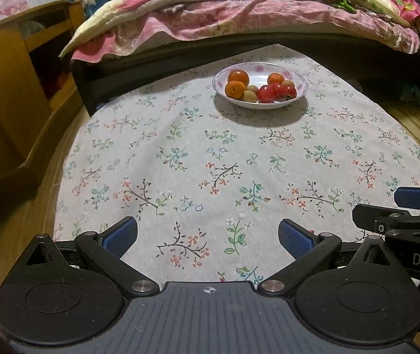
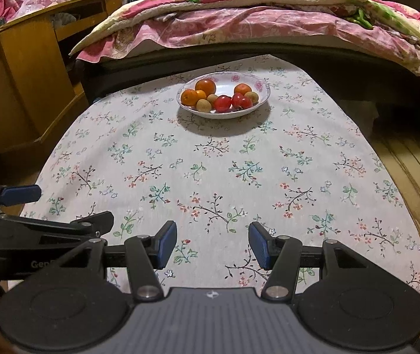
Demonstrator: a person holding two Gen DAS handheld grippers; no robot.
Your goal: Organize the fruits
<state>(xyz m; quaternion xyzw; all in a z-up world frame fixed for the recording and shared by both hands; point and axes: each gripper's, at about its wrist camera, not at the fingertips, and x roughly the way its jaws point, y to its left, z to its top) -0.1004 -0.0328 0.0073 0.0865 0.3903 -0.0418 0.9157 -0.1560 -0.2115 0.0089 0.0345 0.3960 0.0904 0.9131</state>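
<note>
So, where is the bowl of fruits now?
In both wrist views the bowl sits at the far end of the flowered tablecloth, just before the bed, well ahead of both open grippers.

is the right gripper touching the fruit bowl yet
Apart. The right wrist view shows the right gripper open over bare tablecloth, with the bowl far ahead.
</note>
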